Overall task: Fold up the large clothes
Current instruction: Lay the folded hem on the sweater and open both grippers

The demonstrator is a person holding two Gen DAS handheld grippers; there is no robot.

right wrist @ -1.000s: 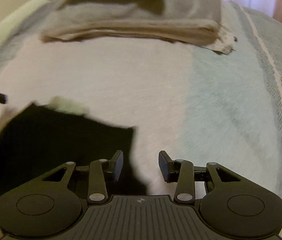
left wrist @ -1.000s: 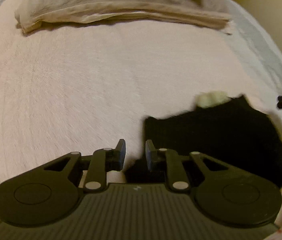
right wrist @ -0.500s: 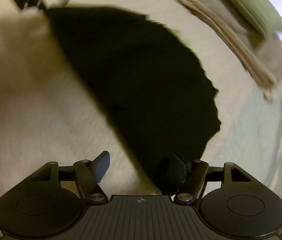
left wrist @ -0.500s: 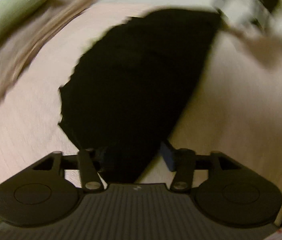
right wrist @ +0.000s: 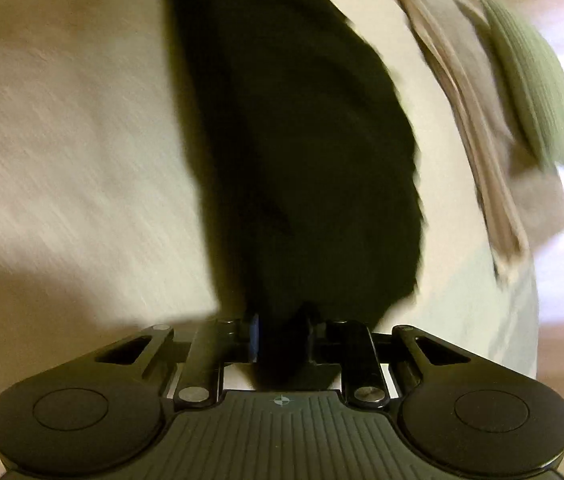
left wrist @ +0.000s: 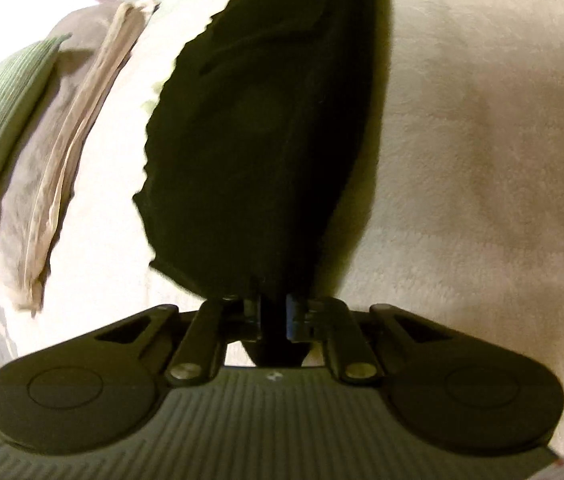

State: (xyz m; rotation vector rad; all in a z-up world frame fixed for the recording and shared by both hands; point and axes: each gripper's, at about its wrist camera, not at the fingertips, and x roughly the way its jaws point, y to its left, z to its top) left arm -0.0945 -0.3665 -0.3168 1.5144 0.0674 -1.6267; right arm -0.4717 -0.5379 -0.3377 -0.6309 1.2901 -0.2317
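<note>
Garment (left wrist: pixel 258 128) on bed (left wrist: pixel 482 160), btwn folded pile (left wrist: pixel 62 140) & bare blanket.

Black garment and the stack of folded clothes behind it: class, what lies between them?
Only bare pale bedcover separates the black garment from the stack of folded clothes. The left wrist view shows this, and the right wrist view agrees.

The black garment (left wrist: pixel 258 128) is matt cloth. The bed cover (left wrist: pixel 482 152) looks like fuzzy, rough cloth. The left hand-held gripper (left wrist: pixel 273 316) is matt black plastic with ribs.
</note>
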